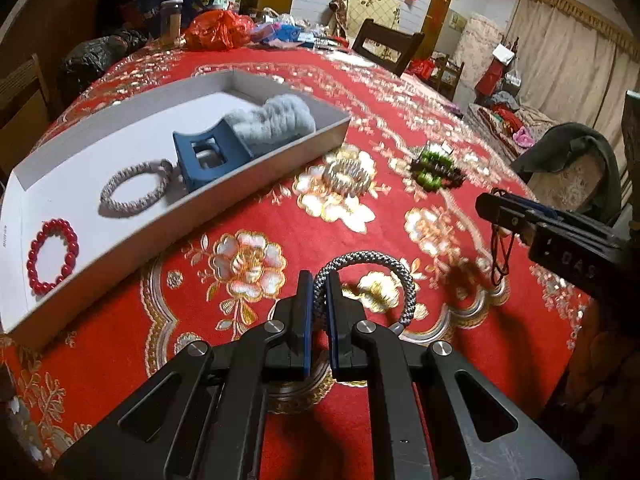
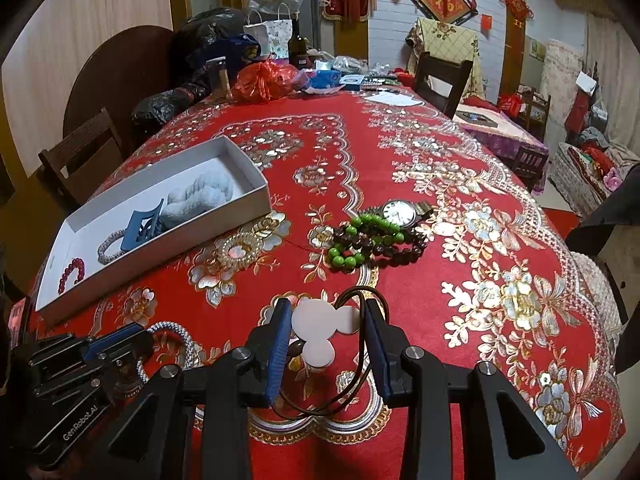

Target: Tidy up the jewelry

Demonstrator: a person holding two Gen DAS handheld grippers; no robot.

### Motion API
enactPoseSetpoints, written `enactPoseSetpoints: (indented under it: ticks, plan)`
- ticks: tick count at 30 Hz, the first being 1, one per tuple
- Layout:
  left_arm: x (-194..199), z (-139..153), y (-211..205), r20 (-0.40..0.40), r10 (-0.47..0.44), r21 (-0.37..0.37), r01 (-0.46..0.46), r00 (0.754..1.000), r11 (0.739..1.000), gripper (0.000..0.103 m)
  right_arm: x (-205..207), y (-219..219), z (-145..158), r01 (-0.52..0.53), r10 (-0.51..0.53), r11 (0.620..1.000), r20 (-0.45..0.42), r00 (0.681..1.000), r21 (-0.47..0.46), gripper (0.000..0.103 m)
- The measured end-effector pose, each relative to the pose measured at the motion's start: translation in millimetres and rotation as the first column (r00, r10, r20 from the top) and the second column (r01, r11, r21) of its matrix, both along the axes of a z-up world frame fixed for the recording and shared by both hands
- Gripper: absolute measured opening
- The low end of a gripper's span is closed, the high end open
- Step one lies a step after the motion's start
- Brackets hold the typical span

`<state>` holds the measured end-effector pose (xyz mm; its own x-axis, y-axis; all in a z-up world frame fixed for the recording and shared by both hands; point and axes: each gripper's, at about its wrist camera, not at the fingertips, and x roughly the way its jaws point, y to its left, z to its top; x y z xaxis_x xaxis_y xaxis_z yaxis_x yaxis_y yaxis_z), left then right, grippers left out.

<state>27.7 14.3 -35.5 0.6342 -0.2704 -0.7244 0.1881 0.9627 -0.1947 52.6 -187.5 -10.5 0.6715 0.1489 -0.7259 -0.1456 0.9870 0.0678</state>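
My left gripper (image 1: 320, 292) is shut on a grey braided cord bracelet (image 1: 370, 258), whose loop sticks out past the fingertips above the red cloth. In the right wrist view, the left gripper (image 2: 134, 338) shows at the lower left with the bracelet (image 2: 176, 332). My right gripper (image 2: 326, 306) is shut on a necklace of white discs (image 2: 316, 320) strung on a thin dark cord (image 2: 362, 360). The cord (image 1: 502, 256) dangles from the right gripper (image 1: 490, 204). A white box (image 1: 200, 216) holds a red bead bracelet (image 1: 52, 254), a beige braided ring (image 1: 134, 194), a blue hair claw (image 1: 210, 152) and a fluffy grey scrunchie (image 1: 276, 120).
Loose on the cloth lie a clear spiral hair tie (image 2: 240, 250), green and dark bead bracelets (image 2: 360, 246) and a wristwatch (image 2: 400, 213). Bags, a jar (image 2: 219, 76) and a bottle (image 2: 298, 46) crowd the table's far end. Chairs stand along both sides.
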Motion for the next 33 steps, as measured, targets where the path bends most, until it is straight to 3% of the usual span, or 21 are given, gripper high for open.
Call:
enactPoseSetpoints:
  ticks: [15, 26, 33]
  plan:
    - [4.7, 44.2, 22.6, 0.1, 0.06, -0.004, -0.06, 0.993, 0.998, 0.005, -0.9, 0.6, 3.4, -0.009, 0.009, 1.0, 0.001, 1.0, 0.02, 0.034]
    - [19.6, 45.8, 66.9, 0.12, 0.161, -0.021, -0.16, 0.98, 0.987, 0.005, 11.1, 8.2, 8.5, -0.037, 0.038, 0.998, -0.014, 0.999, 0.053, 0.034]
    - [35.8, 41.0, 99.1, 0.131, 0.242, -0.029, -0.24, 0.961, 0.97, 0.005, 33.7, 34.4, 21.0, -0.127, 0.125, 0.988, 0.023, 0.992, 0.085, 0.034]
